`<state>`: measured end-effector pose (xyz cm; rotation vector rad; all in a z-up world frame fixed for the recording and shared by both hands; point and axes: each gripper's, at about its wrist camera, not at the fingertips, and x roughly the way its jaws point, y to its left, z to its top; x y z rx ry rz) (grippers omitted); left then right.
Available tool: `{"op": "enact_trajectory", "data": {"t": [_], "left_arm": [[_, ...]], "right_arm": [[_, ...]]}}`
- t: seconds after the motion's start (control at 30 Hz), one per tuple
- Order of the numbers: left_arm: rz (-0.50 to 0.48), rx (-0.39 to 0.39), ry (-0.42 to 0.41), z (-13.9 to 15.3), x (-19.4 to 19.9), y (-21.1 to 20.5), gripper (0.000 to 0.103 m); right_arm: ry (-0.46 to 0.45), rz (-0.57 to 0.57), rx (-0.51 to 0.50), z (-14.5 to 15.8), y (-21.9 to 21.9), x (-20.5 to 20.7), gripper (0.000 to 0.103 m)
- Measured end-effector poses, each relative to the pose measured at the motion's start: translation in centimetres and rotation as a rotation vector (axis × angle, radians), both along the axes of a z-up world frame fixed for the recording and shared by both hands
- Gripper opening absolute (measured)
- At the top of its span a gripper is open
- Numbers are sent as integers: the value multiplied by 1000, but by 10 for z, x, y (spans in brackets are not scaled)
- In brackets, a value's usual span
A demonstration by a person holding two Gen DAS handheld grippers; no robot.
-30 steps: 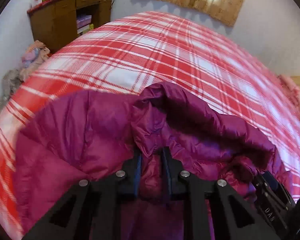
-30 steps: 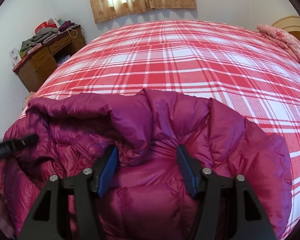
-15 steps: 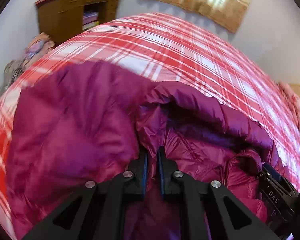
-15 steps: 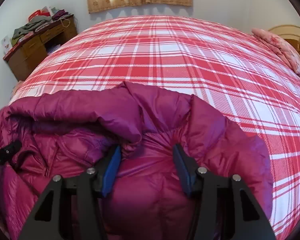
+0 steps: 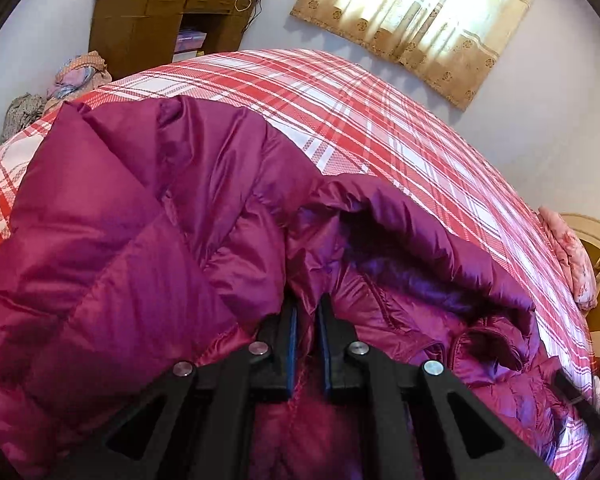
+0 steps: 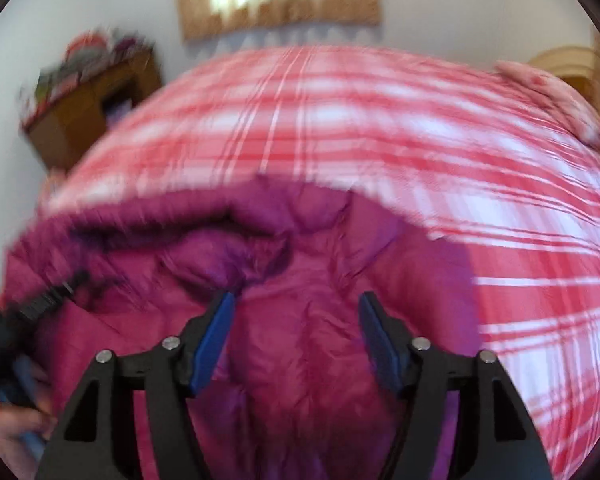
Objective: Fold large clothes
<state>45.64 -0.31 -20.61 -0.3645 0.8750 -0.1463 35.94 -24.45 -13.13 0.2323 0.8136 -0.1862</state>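
Note:
A magenta puffer jacket (image 5: 140, 240) lies bunched on the red-and-white plaid bed (image 5: 360, 120), its hood opening facing up at the right. My left gripper (image 5: 307, 308) is shut on a fold of the jacket near the collar, with fabric pinched between the pads. In the blurred right wrist view, my right gripper (image 6: 297, 300) hangs above the jacket (image 6: 400, 260) with its jaws opening. The blue pads (image 6: 216, 332) stand wide apart and do not press on the cloth. The left gripper's black tip (image 6: 48, 300) shows at the left edge of that view.
A wooden desk (image 5: 148, 28) piled with clothes stands against the far wall, with a heap of garments (image 5: 76, 76) on the floor beside it. A curtained window (image 5: 420, 12) is behind the bed. A pink pillow (image 5: 568, 256) lies at the right end.
The left gripper's jaws narrowed on the fold and the jacket's left side now spreads wider before it. The right gripper lifted away from the jacket and its jaws widened.

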Motion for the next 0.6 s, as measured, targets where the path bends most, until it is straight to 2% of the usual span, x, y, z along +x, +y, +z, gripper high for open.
{"op": "enact_trajectory", "data": {"t": [0.1, 0.17, 0.27, 0.33, 0.4, 0.43, 0.5, 0.6], "left_arm": [[-19, 14, 10, 4, -2, -3, 11], [-84, 78, 36, 15, -1, -7, 11], [-178, 234, -9, 41, -12, -10, 14], [-182, 314, -34, 56, -16, -4, 14], [-182, 303, -84, 74, -17, 2, 14], [-188, 275, -115, 83, -16, 3, 15], [-208, 240, -190, 104, -6, -8, 16], [-213, 318, -240, 111, 25, -43, 21]], "right_arm": [[-13, -8, 57, 22, 7, 23, 69], [-18, -53, 45, 22, 9, 42, 68], [-7, -98, 40, 0, 4, 69, 68], [72, -46, 77, -28, 7, 83, 68], [151, 1, 47, -62, 18, 88, 69], [102, 12, -12, -63, 24, 82, 69], [94, 14, -22, -61, 27, 80, 69], [92, 8, 0, -62, 22, 80, 70]]}}
